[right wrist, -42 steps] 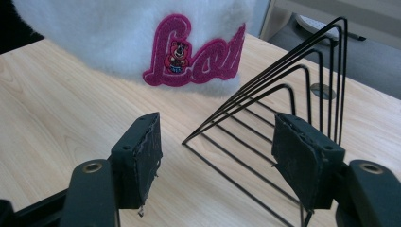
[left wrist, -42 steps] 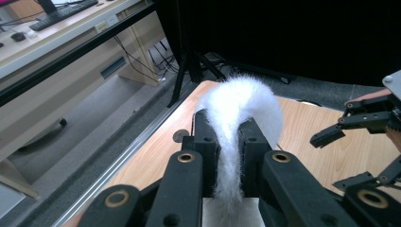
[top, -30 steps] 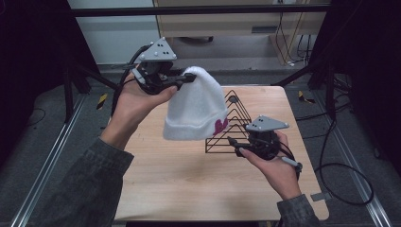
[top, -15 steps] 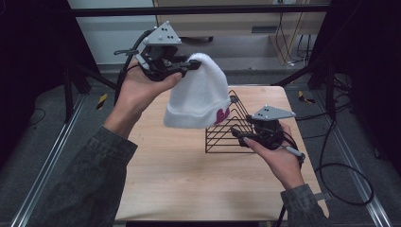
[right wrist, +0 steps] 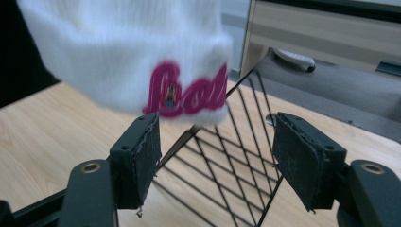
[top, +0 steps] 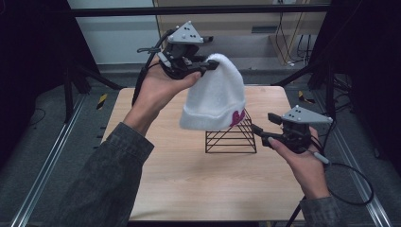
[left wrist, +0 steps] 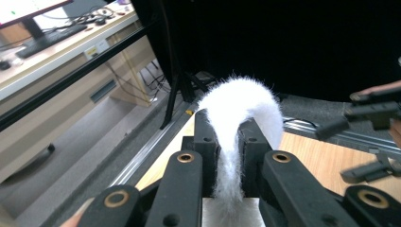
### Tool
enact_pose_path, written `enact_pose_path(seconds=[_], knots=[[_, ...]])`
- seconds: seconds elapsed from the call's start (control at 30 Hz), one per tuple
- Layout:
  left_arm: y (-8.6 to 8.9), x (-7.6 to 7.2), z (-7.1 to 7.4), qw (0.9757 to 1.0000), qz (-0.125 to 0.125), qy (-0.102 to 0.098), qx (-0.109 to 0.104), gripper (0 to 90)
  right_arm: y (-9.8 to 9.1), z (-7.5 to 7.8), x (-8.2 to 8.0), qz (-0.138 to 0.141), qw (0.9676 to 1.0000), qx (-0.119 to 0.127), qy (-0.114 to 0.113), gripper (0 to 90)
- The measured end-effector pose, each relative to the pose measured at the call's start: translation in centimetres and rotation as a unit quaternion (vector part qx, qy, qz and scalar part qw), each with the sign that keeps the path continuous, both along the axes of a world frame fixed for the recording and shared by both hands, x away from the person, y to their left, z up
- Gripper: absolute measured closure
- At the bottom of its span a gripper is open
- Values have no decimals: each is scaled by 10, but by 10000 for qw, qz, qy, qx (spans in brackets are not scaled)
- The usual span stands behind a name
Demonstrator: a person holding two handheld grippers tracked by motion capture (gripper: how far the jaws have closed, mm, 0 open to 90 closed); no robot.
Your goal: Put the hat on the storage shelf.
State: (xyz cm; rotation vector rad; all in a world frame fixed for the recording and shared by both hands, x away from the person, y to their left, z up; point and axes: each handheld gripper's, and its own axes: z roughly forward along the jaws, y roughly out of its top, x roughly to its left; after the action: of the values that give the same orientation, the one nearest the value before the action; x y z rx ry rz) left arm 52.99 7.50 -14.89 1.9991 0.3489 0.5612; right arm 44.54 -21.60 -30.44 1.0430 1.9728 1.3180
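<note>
Spreading across the middle of the high view, the wooden table (top: 189,189) carried a black wire rack (top: 231,137) shaped like a tent, standing just past its centre toward two o'clock. Above the rack hung a white knit beanie (top: 215,97), its crown uppermost and its folded cuff lowest, with pink lettering at the cuff's four o'clock edge; the cuff overlapped the rack's peak in that view, though whether they touched could not be told. In the right gripper view the beanie (right wrist: 123,52) was blurred, its pink script facing the camera in front of the rack's wires (right wrist: 227,156).

At eleven o'clock from the beanie, the left gripper (top: 204,67) was raised well above the table in the person's left hand (top: 158,90), its jaws clamped on the beanie's crown. The left gripper view showed the white fabric (left wrist: 236,118) pinched between the two black jaws (left wrist: 226,142).

At four o'clock from the rack, the right gripper (top: 259,132) sat just beside the wires in the right hand (top: 302,161), pointing at them. Its jaws stood wide apart and held nothing, with the pads (right wrist: 142,156) framing the rack.
</note>
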Motion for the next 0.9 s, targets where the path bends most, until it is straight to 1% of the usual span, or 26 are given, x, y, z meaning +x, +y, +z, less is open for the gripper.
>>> enact_pose_path(seconds=[0.03,0.1,0.17,0.27,0.33,0.37,0.4,0.43,0.47,0.53,0.6,0.67,0.7,0.73,0.77,0.83,0.87,0.9], knots=[[-4,1,-1,10000,-76,-14,2,814,-3,6,6,35,10000,62,-48,332],[-7,4,-3,9999,-123,9,15,814,-4,9,11,41,10000,65,-61,332],[-10,7,-5,9998,-193,34,-21,814,-1,13,19,106,9999,53,-106,331],[-13,11,-5,9995,-290,58,-60,814,3,16,29,257,9996,1,-95,325],[-14,13,-4,9993,-369,80,-75,815,3,18,36,316,9995,68,-59,325],[-15,13,-4,9992,-398,45,-39,814,4,19,39,309,9994,115,-56,327],[-17,13,-3,9991,-418,57,-60,814,5,20,43,299,9995,125,-55,329],[-18,13,-2,9990,-451,32,-46,814,6,21,46,305,9995,121,-33,331],[-20,12,0,9988,-481,15,-32,814,8,23,50,320,9995,55,-52,332],[-22,12,3,9985,-541,-39,-10,814,10,26,56,324,9994,61,-56,344],[-24,13,4,9983,-576,-33,-62,814,13,30,64,408,9992,2,-47,371],[-25,16,4,9983,-579,-33,-75,814,15,30,72,498,9987,-89,37,446],[-26,17,3,9983,-570,-13,-96,814,16,30,75,519,9985,-134,70,518],[-26,18,3,9984,-562,-14,-104,814,16,30,78,578,9982,-144,106,609],[-26,19,2,9984,-547,-25,-103,814,15,30,79,612,9979,-152,139,658],[-26,20,2,9987,-497,-58,-93,814,15,30,80,578,9980,-247,121,731],[-26,20,2,9987,-497,-58,-93,814,14,31,81,577,9979,-262,96,750],[-27,21,2,9990,-420,-66,-117,814,13,31,81,554,9982,-224,93,761]])
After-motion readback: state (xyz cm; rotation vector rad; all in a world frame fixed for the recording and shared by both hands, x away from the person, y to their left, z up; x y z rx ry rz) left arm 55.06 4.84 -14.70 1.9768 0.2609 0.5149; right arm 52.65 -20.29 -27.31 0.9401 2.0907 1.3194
